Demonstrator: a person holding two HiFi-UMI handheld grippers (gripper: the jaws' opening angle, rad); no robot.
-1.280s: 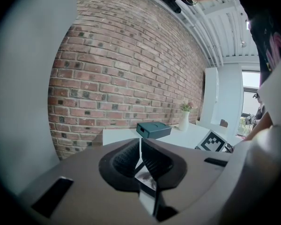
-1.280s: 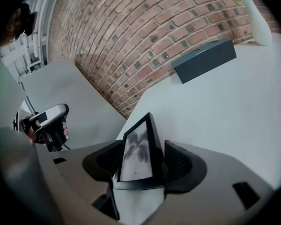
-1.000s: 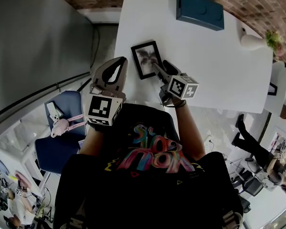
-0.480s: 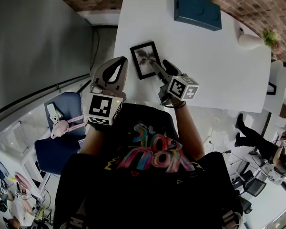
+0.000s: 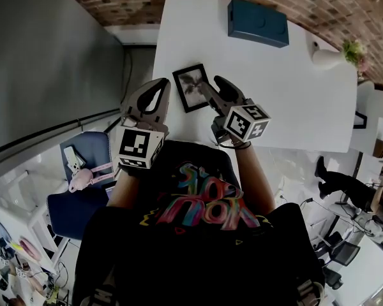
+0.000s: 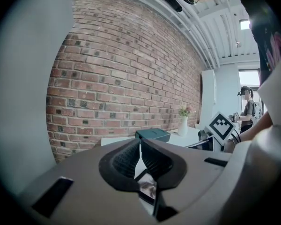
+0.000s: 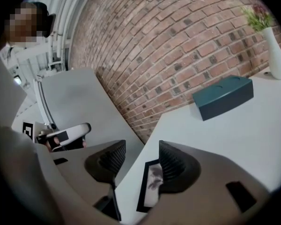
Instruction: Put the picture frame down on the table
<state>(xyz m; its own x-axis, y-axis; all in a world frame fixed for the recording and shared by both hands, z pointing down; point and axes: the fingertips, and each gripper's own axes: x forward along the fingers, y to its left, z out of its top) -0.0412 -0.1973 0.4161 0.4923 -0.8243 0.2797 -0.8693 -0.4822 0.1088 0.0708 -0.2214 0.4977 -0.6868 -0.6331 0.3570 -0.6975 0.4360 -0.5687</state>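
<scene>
The black picture frame (image 5: 191,87) lies flat on the white table (image 5: 293,94) near its front left corner. My right gripper (image 5: 210,83) hovers at the frame's right edge. It is open, and in the right gripper view the frame (image 7: 152,184) shows below, between the spread pads, with nothing held. My left gripper (image 5: 158,85) is beside the table's left edge, left of the frame and apart from it. Its jaws (image 6: 140,149) are shut with nothing between them, and the frame (image 6: 147,189) shows beneath them.
A teal box (image 5: 258,22) sits at the table's far side, close to the brick wall. A white vase with flowers (image 5: 325,56) stands at the far right. A blue chair (image 5: 83,196) is on the floor to the left. People are in the background at right.
The frame stays flat in the same spot on the table. My right gripper has eased slightly away from it towards the right. The left gripper has hardly moved.
</scene>
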